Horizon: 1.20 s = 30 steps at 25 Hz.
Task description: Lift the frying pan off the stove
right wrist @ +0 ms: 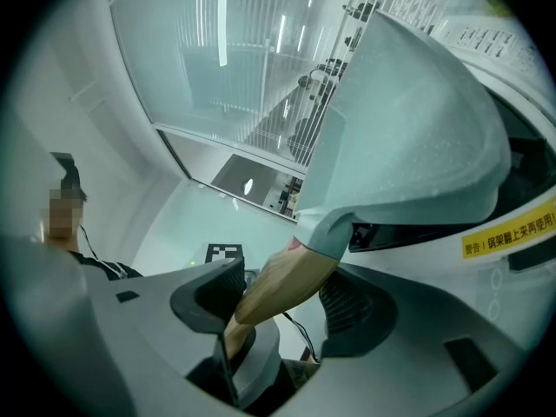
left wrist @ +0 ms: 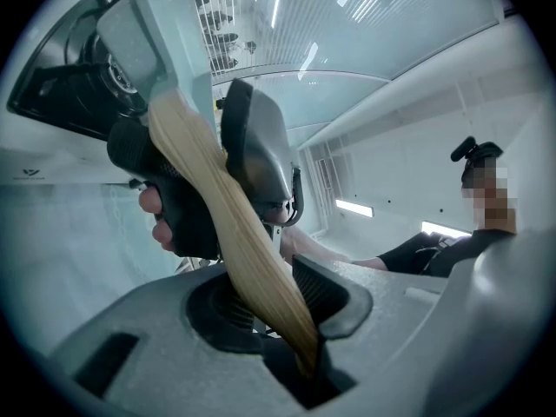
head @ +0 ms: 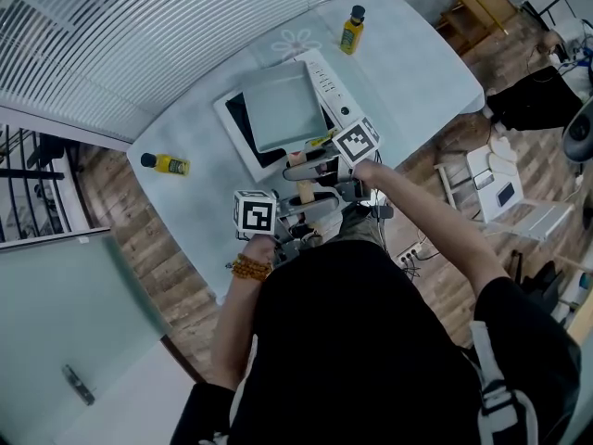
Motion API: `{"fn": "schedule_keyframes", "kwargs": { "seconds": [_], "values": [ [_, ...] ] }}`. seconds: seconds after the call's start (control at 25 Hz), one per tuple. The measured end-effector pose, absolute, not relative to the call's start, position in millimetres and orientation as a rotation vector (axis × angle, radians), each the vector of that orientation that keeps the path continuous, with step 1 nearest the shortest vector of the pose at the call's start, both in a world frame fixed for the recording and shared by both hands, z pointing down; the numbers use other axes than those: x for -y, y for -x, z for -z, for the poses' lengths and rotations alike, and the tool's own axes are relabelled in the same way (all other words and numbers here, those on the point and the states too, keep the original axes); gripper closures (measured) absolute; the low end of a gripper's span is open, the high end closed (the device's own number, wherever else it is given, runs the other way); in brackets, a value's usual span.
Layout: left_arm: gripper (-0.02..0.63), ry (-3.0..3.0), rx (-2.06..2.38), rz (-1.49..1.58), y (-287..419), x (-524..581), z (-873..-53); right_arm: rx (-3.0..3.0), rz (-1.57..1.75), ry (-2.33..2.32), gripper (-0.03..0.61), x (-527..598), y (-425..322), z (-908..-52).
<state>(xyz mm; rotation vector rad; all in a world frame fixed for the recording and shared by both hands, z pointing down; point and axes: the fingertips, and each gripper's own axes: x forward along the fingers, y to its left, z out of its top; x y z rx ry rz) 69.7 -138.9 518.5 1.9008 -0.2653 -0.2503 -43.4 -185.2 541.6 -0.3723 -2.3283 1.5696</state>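
- A square, pale grey-green frying pan (head: 283,105) sits over the black glass top of a white induction stove (head: 326,80). No view shows whether its base touches the glass or is just clear of it.
- From the right gripper view, the pan (right wrist: 408,120) fills the upper right, with the stove's white body (right wrist: 469,337) and a yellow warning label directly below it.
- The pan's pale wooden handle (head: 304,191) sticks out past the stove's near edge, towards the person.
- The right gripper (head: 313,168) takes the wooden handle on the stretch closest to the stove. Its jaws are closed on the wood (right wrist: 282,281), with a ribbed pad on either side.
- The left gripper (head: 310,207) takes the handle's free end, farther from the stove. Its jaws are clamped on the wood (left wrist: 234,224), which runs down between the pads.
- A round-cornered, pale blue-white table (head: 417,72) carries the stove.
- One yellow bottle with a black cap (head: 352,29) stands upright beyond the stove's far side.
- A second yellow bottle with a black cap (head: 167,163) lies on its side, well to the left of the stove.
- A string of amber beads (head: 250,267) circles the wrist behind the left gripper, on the side away from the stove.
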Motion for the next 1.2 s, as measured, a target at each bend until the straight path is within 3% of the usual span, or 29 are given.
{"fn": "schedule_keyframes", "kwargs": {
  "seconds": [1.2],
  "values": [
    [0.502,-2.049,0.194,0.281,-71,120,-415,2.458,-1.373,0.426,0.322,166,50,-430]
  ]
}}
